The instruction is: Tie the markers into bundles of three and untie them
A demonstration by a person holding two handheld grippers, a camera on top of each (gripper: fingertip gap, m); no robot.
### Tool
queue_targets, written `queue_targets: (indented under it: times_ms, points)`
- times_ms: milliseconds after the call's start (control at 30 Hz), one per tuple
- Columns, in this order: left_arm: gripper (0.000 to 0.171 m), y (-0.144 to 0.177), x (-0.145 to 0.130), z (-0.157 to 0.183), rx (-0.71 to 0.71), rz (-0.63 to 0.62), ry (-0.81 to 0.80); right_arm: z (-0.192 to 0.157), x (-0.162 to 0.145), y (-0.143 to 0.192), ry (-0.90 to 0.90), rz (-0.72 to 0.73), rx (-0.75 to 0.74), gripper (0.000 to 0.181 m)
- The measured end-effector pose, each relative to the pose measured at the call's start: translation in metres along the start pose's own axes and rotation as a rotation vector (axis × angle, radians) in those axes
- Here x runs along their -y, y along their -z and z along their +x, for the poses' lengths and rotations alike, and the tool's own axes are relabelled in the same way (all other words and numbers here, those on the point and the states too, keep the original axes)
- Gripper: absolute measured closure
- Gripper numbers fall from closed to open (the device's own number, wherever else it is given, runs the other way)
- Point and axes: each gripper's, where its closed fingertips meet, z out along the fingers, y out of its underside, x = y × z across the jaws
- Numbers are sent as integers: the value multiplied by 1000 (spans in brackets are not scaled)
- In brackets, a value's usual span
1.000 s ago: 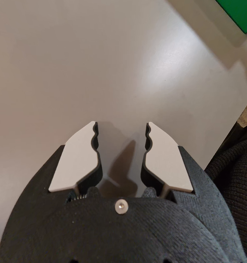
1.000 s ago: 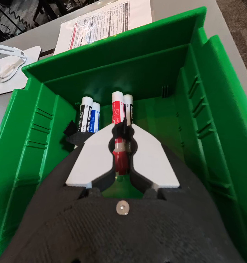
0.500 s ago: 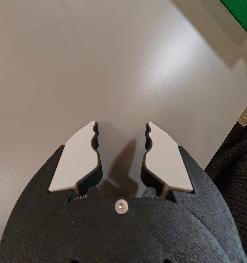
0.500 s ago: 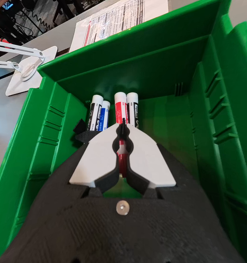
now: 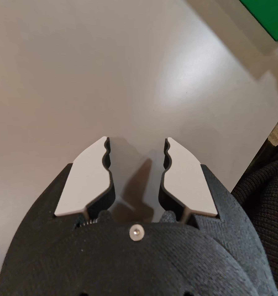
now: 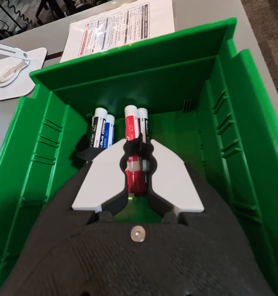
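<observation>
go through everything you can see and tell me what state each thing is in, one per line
left gripper: open, empty, over bare grey table.
right gripper: shut on the black strap, inside the green bin.
red marker: capped, strapped to a black marker.
second black marker and blue marker: capped, strapped together, lying in the bin.
printed sheet: flat behind the bin.

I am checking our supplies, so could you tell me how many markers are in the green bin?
4 visible: a black marker and a blue marker strapped together at the left, a red marker and another black marker beneath the right gripper. Others may hide under it.
</observation>
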Motion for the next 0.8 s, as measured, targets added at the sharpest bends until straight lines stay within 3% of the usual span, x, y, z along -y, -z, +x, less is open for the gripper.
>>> queue_targets:
  times_ms: [133,233,333,500,600,700,800]
  points:
    - [99,-1,6,-2,18,17,1,-4,13,16,-4,57,14,151]
    - [96,-3,14,-3,20,43,6,-6,26,35,46,115,-35,166]
    - [96,-7,23,-2,-4,64,18,-19,42,61,156,191,-70,165]
    - [89,-19,33,0,-7,57,7,-69,64,108,407,318,-115,170]
    - [91,-21,43,-2,16,85,-27,-109,73,136,490,430,-118,160]
    - [118,-22,47,-13,102,96,-64,-172,68,154,495,541,73,176]
    - [158,-9,63,-34,233,201,-42,-231,53,156,457,573,250,181]
